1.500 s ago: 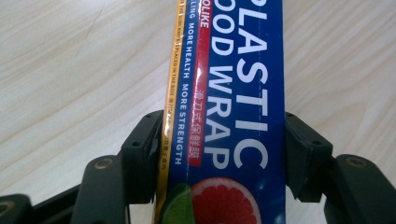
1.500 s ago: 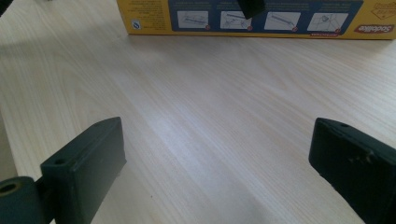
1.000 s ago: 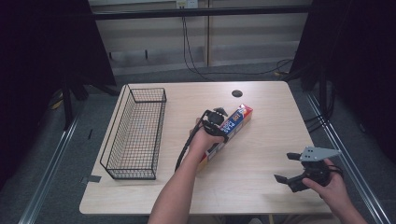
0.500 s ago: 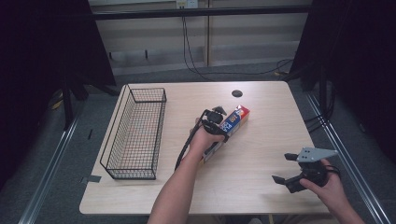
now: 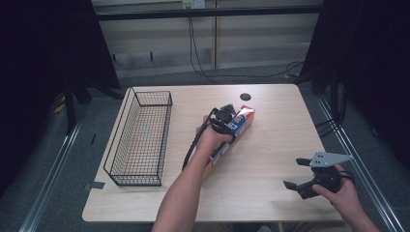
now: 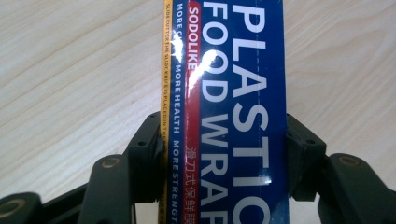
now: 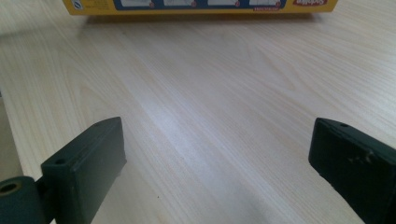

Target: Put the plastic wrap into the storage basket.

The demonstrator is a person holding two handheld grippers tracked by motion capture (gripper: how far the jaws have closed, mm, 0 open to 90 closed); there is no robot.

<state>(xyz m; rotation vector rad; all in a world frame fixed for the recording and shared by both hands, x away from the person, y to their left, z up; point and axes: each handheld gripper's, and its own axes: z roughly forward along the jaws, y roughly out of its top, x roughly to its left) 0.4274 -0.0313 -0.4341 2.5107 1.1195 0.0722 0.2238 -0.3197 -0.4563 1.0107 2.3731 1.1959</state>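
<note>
A: We start on the left. A black wire basket [image 5: 140, 140] sits on the tabletop [image 5: 270, 159], and we see nothing in it.

B: Next comes our left gripper [image 5: 224, 117]. A second ago it was over the box of plastic food wrap [image 5: 231, 137]. Now it has come down a bit more, and its fingers [image 6: 142, 158] press on both long sides of the box. So we think we have it tight.

A: Where is the box?

B: It lies flat near the middle of the tabletop, just right of the basket. It has not gone up yet.

A: And on the right?

B: Our right gripper [image 5: 303, 175] hangs low near the front right corner. It has slid a little toward us. Its fingers [image 7: 84, 163] are wide apart with nothing between them. We see the yellow side of the box far ahead.

A: So what comes next?

B: Nobody told us the job. We guess we lift the box, maybe into the basket.
</note>
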